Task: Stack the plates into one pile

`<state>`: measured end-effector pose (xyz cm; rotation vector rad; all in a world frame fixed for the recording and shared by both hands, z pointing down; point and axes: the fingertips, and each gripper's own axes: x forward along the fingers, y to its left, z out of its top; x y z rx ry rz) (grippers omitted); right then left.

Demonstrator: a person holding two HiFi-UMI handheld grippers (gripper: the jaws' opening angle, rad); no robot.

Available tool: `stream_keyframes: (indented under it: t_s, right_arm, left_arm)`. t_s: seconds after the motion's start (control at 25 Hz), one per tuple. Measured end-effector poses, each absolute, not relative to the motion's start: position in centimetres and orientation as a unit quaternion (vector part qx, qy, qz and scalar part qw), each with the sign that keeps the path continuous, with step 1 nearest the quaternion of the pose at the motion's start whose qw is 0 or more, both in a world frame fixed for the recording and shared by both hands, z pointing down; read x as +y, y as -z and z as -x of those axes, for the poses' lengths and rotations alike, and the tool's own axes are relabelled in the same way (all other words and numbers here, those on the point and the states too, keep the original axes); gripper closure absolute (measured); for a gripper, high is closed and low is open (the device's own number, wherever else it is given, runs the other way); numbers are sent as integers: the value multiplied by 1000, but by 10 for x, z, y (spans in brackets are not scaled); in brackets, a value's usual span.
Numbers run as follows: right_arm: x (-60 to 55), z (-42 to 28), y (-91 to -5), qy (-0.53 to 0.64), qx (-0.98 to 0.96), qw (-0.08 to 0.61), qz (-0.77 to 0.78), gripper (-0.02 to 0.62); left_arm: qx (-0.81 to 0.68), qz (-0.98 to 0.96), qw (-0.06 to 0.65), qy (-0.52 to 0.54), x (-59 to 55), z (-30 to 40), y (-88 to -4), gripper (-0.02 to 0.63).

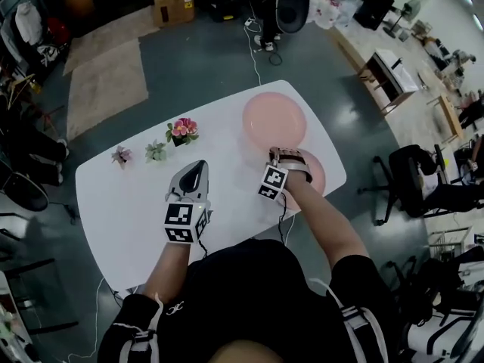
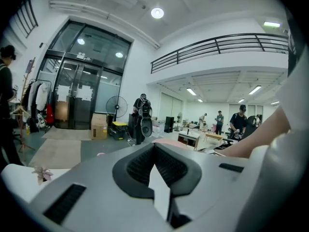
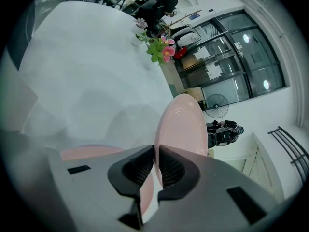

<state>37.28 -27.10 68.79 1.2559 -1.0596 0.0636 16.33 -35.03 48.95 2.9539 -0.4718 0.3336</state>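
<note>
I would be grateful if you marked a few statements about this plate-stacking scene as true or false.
1. The right gripper is clamped on the rim of a pink plate. True.
2. The left gripper holds a plate too. False: its jaws are together with nothing between them.
3. A second pink plate lies on the white table. True.
4. The flower decorations stand on a plate. False: they stand on the bare table, to the left of both plates in the head view.
</note>
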Motion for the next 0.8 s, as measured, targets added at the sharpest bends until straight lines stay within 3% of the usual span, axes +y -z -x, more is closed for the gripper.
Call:
stream_keyframes:
  t_s: [0.44, 0.8]
  right_arm:
    - [-164, -377, -667, -87, -413, 669, -612, 549]
    - [-118, -335, -696, -141, -413, 651, -621, 545]
  left_arm:
    - [-39, -991, 57, -115, -282, -214, -487, 595]
    - [12, -991, 55, -124, -248, -217, -489, 595]
